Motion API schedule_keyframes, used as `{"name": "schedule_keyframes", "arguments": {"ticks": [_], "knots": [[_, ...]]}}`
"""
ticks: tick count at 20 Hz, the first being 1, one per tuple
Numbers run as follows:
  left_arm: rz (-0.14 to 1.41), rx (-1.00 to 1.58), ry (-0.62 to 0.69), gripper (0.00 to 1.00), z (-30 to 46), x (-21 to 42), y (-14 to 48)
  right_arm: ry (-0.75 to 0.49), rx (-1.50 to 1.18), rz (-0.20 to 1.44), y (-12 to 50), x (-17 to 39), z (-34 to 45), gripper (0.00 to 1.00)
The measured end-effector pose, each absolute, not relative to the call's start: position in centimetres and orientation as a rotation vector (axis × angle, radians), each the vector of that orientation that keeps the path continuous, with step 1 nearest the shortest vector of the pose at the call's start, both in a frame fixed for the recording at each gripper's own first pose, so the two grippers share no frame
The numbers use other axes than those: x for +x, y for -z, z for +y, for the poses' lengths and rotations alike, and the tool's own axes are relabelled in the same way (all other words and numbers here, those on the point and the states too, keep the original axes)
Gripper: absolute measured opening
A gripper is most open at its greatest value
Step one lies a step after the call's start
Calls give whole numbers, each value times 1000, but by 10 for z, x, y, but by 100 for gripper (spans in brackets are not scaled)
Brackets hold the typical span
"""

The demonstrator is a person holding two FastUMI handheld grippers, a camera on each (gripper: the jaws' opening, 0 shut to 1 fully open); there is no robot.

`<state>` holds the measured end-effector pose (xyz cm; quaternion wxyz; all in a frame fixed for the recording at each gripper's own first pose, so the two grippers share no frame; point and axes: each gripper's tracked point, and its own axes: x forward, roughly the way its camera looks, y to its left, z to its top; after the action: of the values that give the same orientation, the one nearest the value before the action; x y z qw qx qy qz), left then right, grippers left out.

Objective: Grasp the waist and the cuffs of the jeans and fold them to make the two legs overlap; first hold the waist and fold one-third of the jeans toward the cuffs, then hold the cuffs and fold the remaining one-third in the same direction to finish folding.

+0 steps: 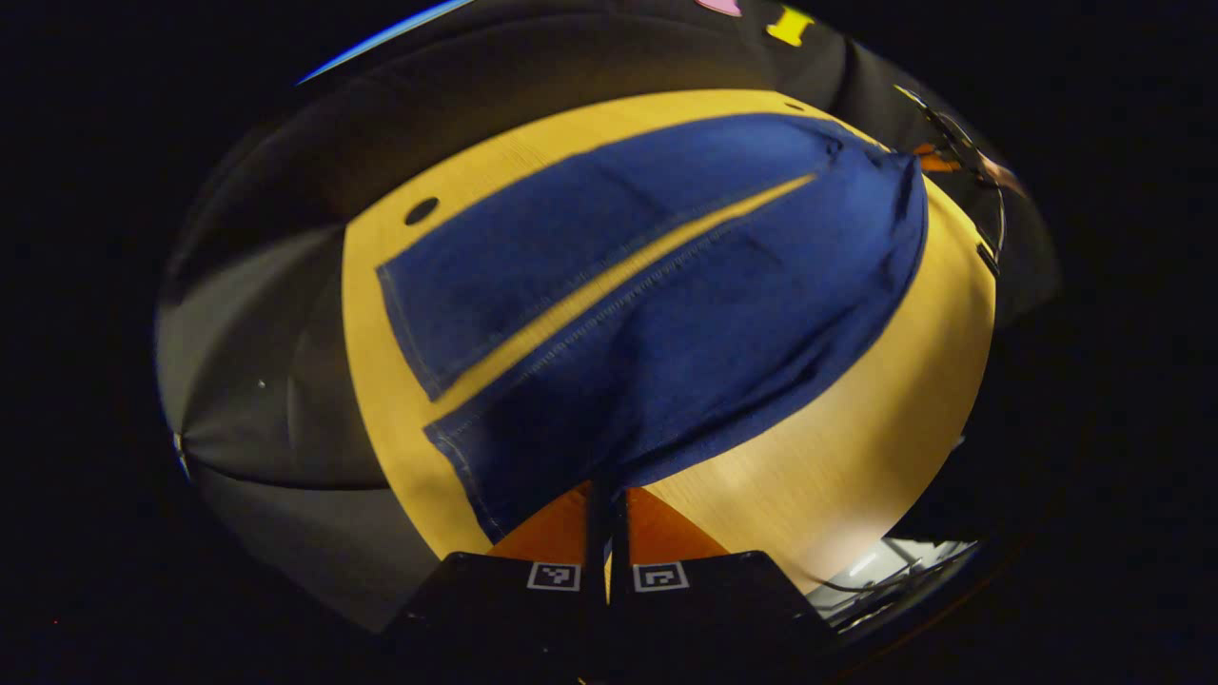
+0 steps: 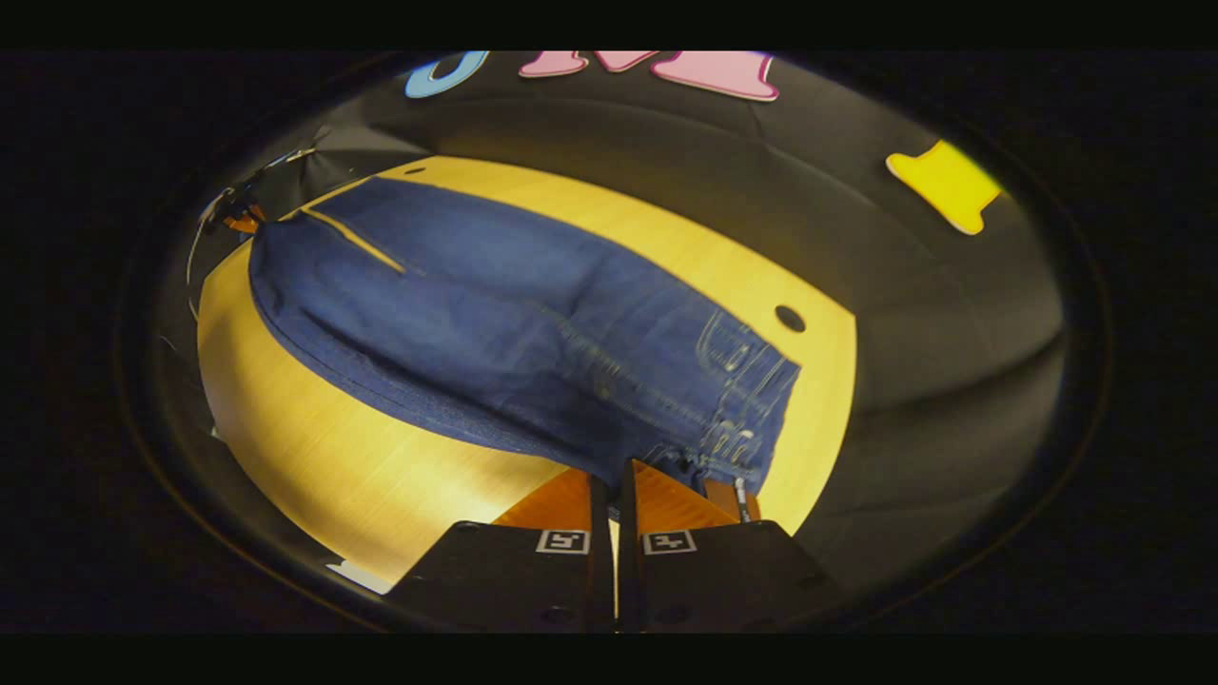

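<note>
Left gripper view: gripper (image 1: 609, 495) clamped on jeans (image 1: 666, 285) cuff edge; right gripper (image 2: 614, 490) pinched shut on waist, likely to overlap legs on table (image 2: 381, 476).

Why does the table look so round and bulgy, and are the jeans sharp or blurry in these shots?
Left gripper view: the fisheye lens bows the table into a dome; the jeans look soft, stitching smeared, with a pale glare patch at the table's near edge. Right gripper view: the same bulge; the jeans are sharper, the waist stitching crisp, and the booth around is dim.
</note>
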<state>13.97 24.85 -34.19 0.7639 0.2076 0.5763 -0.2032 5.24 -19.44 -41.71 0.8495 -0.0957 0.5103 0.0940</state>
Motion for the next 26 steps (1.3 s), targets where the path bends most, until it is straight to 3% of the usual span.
{"name": "schedule_keyframes", "arguments": {"ticks": [2, 3, 5, 7, 9, 10, 14, 15, 17, 18, 21, 22, 25, 26], "knots": [[1191, 362, 379, 6, 242, 177, 322, -153, -182, 1006, 388, 81, -198, 6], [1178, 331, 360, 6, 237, 190, 315, -141, -186, 980, 376, 90, -199, 11], [1161, 349, 296, 6, 247, 237, 317, -83, -170, 929, 353, 129, -209, 6], [1170, 370, 253, 8, 246, 267, 338, -30, -138, 907, 362, 155, -221, 0], [1189, 311, 219, 6, 241, 282, 354, 9, -133, 904, 374, 176, -230, 0], [1188, 275, 197, 6, 238, 294, 360, 28, -132, 911, 385, 185, -232, 6], [1163, 183, 92, 6, 240, 340, 386, 98, -110, 957, 427, 228, -231, 6], [1147, 205, 67, 2, 242, 346, 390, 109, -102, 973, 435, 236, -229, 5], [1093, 259, 17, 9, 245, 362, 392, 126, -91, 1010, 453, 245, -228, 5], [1053, 270, -8, 12, 246, 368, 387, 137, -77, 1031, 461, 247, -227, 0], [976, 249, -19, 62, 249, 375, 377, 192, -6, 1047, 478, 254, -230, 11], [948, 234, -14, 61, 249, 377, 370, 210, 31, 1042, 483, 257, -232, 10], [844, 118, -9, 78, 243, 377, 349, 232, 135, 982, 462, 267, -231, 100], [812, 77, -18, 83, 243, 377, 340, 236, 166, 955, 455, 271, -233, 99]]}}
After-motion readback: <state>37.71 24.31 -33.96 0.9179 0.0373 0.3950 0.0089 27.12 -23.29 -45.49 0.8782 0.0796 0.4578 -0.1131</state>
